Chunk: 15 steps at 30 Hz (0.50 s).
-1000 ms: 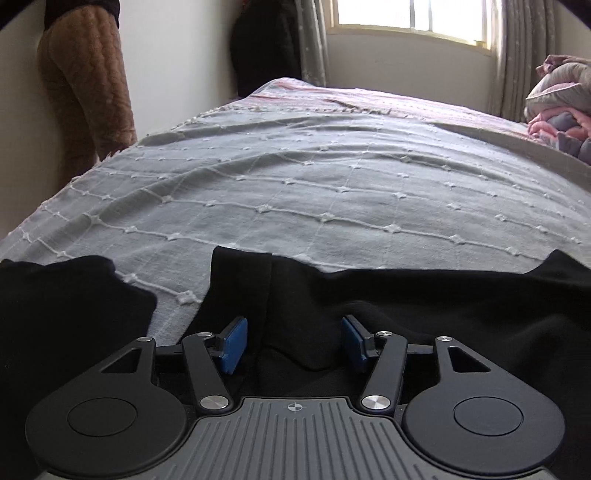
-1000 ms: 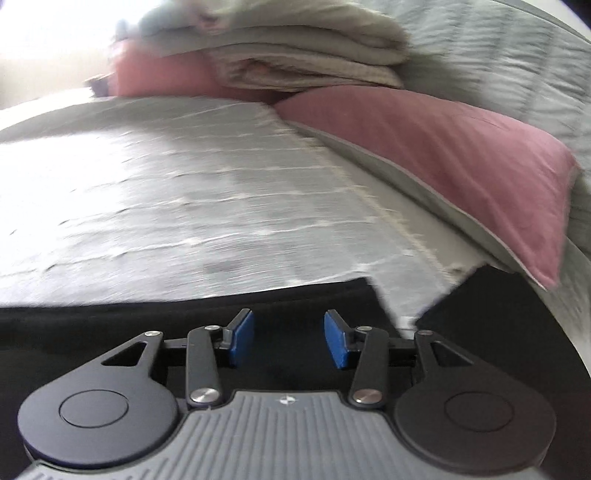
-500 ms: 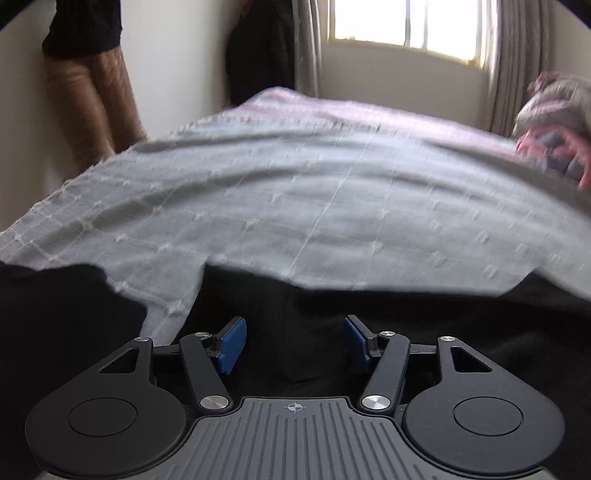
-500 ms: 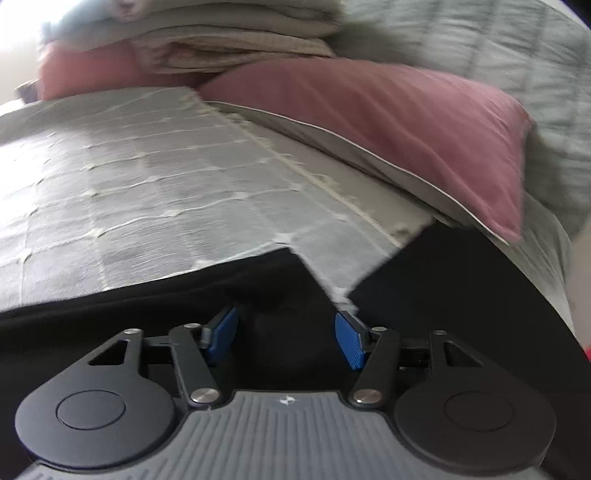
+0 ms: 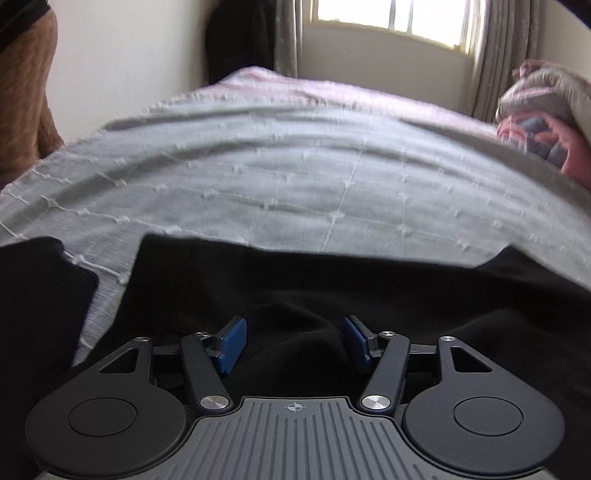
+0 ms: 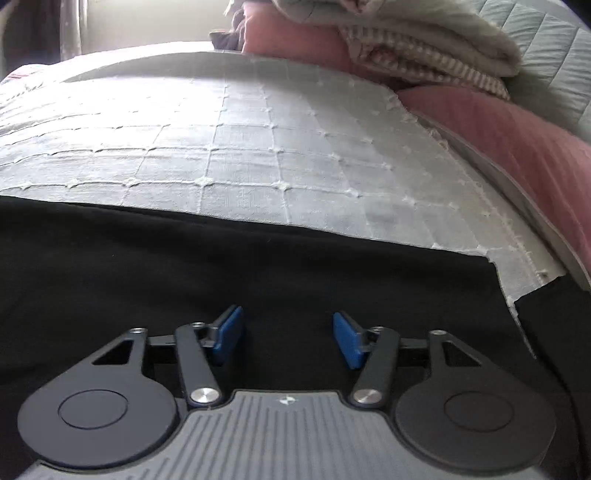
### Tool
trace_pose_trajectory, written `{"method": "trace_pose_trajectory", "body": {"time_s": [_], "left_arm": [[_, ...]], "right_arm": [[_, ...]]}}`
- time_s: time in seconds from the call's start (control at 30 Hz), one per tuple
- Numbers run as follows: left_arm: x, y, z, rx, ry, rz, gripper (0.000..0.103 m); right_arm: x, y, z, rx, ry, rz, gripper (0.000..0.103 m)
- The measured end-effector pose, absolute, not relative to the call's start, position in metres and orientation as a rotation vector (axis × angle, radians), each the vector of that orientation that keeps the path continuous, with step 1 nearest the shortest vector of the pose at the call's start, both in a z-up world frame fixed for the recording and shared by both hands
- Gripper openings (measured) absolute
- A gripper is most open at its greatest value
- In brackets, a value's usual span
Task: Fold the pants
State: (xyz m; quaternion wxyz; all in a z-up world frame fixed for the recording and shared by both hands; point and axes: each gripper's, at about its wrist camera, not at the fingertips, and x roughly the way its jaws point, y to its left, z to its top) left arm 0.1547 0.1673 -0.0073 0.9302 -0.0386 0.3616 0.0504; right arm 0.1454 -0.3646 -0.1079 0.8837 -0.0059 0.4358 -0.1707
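Black pants [image 5: 332,288] lie spread across the near part of a grey bedspread [image 5: 295,177]. My left gripper [image 5: 293,343] hovers low over them with its blue pads apart, and a soft ridge of black cloth rises between the pads without touching them. A second black stretch [image 5: 37,295] lies to the left, past a strip of bedspread. In the right wrist view the pants [image 6: 221,266] lie flat with a straight far edge. My right gripper [image 6: 288,338] is over them, its jaws opening wide, with nothing pinched between them.
A pink pillow [image 6: 517,136] and folded blankets [image 6: 424,44] sit at the bed's head on the right. Bundled bedding [image 5: 546,110] lies far right under the window [image 5: 388,18]. A person's leg in brown quilted trousers [image 5: 22,92] stands beside the bed at left.
The right gripper's pads have spread further apart and its view has swung left, so the pillow now sits at the right edge. In the left view the pants' far edge lies straighter.
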Motion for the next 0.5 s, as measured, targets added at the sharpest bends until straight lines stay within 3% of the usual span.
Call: {"method": "trace_pose_trajectory", "body": {"time_s": [0.1,0.23,0.5], "left_arm": [[0.138,0.164,0.006,-0.114,0.683,0.020,0.059],[0.136,0.165,-0.006,-0.132,0.757,0.010,0.059],[0.117,0.184,-0.018,-0.059,0.765,0.019,0.059]], "right_arm": [[0.137,-0.371,-0.095,0.063,0.893,-0.393,0.095],[0.123,-0.351,-0.082,0.017,0.862,-0.291,0.095],[0.106,-0.355,-0.101,-0.027,0.960,-0.199,0.097]]}}
